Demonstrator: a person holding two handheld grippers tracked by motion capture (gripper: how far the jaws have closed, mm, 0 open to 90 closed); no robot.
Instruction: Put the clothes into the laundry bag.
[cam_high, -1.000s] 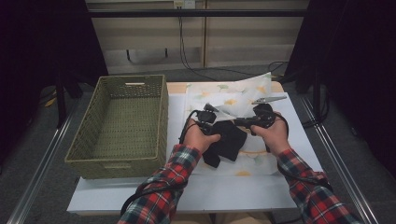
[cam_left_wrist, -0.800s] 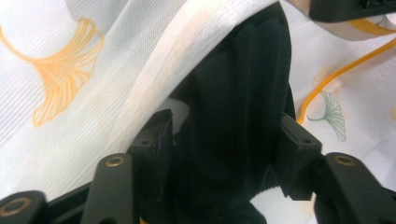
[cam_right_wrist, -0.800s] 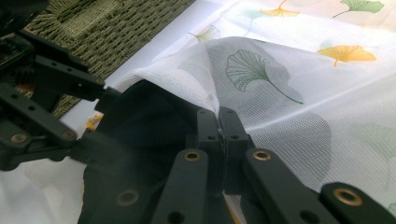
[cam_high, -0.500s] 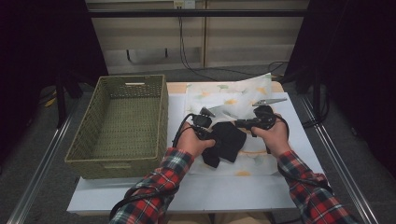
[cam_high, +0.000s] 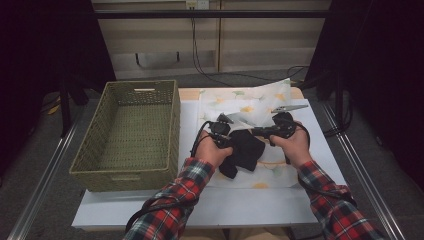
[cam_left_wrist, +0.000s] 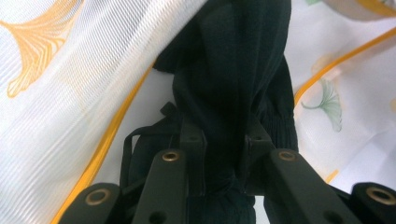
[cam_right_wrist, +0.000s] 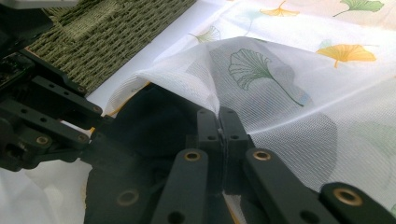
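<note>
black garment (cam_left_wrist: 233, 84) pinched in left claw (cam_left_wrist: 224, 154) – right claw (cam_right_wrist: 219, 140) clamps mesh bag (cam_right_wrist: 280, 84)

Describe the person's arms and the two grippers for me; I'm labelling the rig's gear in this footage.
Both forearms wear red, navy and white plaid sleeves. The left gripper and right gripper are black, each with a grey three-cornered plate on top and a black cable trailing off. Close up, the jaws are matte black linkage bars joined by brass-coloured rivets.

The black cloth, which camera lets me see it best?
The left gripper view: the black cloth fills its middle, bunched between the left gripper jaws, going into a white leaf-print mesh bag. The right gripper view shows a dark part under the bag's lifted edge. In the high view it's small, between the hands.
</note>
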